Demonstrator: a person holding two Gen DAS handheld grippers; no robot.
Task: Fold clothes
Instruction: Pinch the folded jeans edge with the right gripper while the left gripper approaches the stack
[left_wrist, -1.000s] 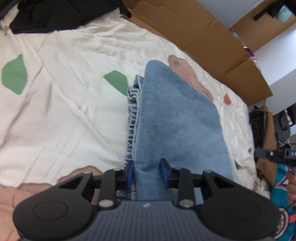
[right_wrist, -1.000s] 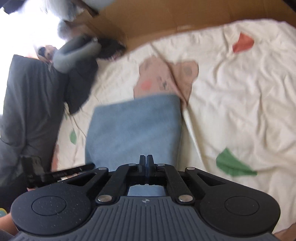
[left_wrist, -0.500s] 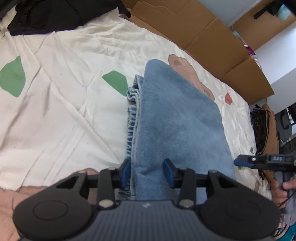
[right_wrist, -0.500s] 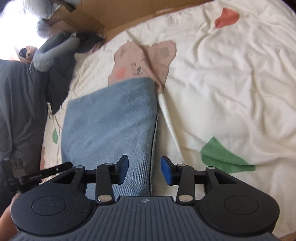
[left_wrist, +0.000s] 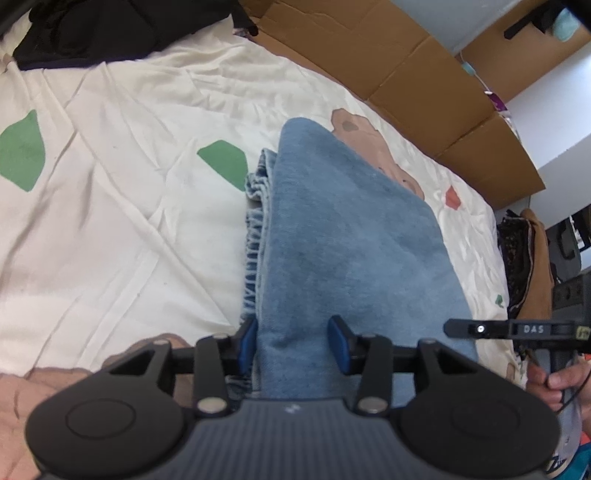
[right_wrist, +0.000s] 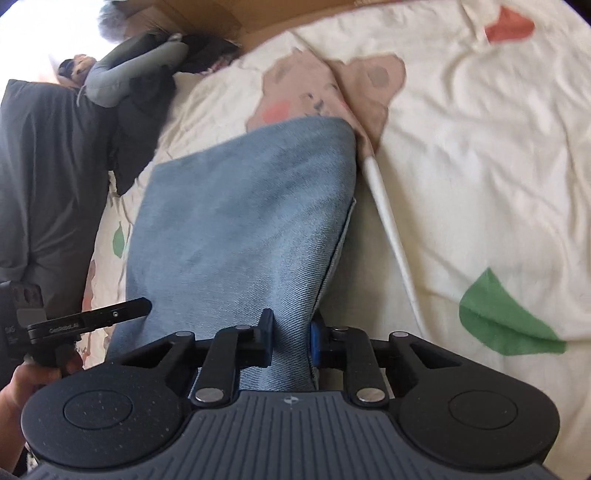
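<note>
The folded jeans (left_wrist: 354, 236) lay lengthwise on the cream bedsheet (left_wrist: 122, 206), their far end covering part of a printed bear, with a green patch just to their left. The left gripper (left_wrist: 293, 345) stood over the near left corner of the jeans with its jaws apart. Its left blue pad (left_wrist: 246, 343) sat against the frayed left edge and its right pad lay on top of the denim, so cloth was between them but not visibly squeezed. The right gripper (right_wrist: 290, 341) was at the near right corner. Its jaws were closing, and the denim edge between them looked pinched by both pads. Each gripper showed at the side of the other's view, held by a hand (left_wrist: 554, 380). Flat cardboard (left_wrist: 406, 70) ran along the far edge of the bed, and dark clothes (left_wrist: 96, 26) lay at the far left corner.
</note>
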